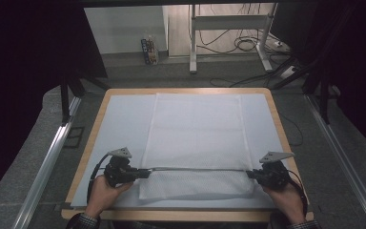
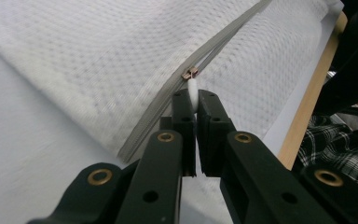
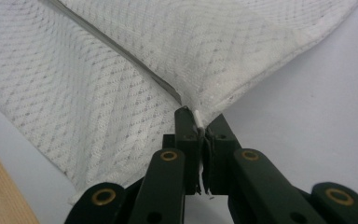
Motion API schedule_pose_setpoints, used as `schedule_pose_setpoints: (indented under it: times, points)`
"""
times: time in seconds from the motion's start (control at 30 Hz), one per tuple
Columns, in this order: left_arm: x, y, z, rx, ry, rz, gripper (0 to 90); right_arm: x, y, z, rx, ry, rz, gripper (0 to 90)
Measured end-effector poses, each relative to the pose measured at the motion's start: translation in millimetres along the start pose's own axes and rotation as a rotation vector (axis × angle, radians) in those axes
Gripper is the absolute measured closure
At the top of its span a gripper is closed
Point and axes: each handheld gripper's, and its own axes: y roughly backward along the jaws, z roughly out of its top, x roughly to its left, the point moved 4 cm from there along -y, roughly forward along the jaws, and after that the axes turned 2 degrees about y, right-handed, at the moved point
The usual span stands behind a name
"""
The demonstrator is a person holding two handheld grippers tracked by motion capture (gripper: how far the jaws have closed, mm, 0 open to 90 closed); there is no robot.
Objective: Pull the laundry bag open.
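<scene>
On the pale blue table mat (image 1: pixel 124 119), the left gripper (image 2: pixel 195 100) clamps the white zipper pull tab (image 2: pixel 193 89) of the white mesh zippered bag (image 1: pixel 198 129) at seven o'clock while the right gripper (image 3: pixel 200 122) pinches its five-o'clock corner, so zipping appears underway, needing a steady rightward pull.

cover (image 1: pixel 195 138): white, diamond weave | zipper (image 1: pixel 198 169): grey | mat (image 1: pixel 124 119): pale blue | fingers (image 2: pixel 182 112): black
</scene>
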Motion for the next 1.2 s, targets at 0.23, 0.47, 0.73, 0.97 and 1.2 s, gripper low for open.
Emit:
schedule_pose_setpoints:
  times: [0.23, 0.47, 0.73, 0.97, 1.2]
  points:
    - [3.4, 6.1, -5.5, -0.005, 0.011, 0.010, 87.6, 0.3, -0.6, 0.1, 0.004, 0.001, -0.001, 85.1]
    - [8.4, 13.1, -9.3, -0.012, 0.022, 0.033, 87.6, 0.3, -0.6, 0.1, 0.006, 0.004, 0.000, 85.2]
    - [15.4, 23.2, -15.7, -0.024, 0.044, 0.066, 87.7, -1.3, 0.1, -0.9, 0.006, -0.006, 0.002, 85.2]
    - [18.0, 26.3, -19.5, -0.022, 0.056, 0.068, 87.7, -0.4, -0.2, -0.8, 0.008, -0.006, 0.007, 85.2]
    - [22.4, 26.0, -21.6, -0.005, 0.074, 0.099, 87.6, -0.5, -1.9, -1.7, 0.017, -0.016, 0.016, 85.2]
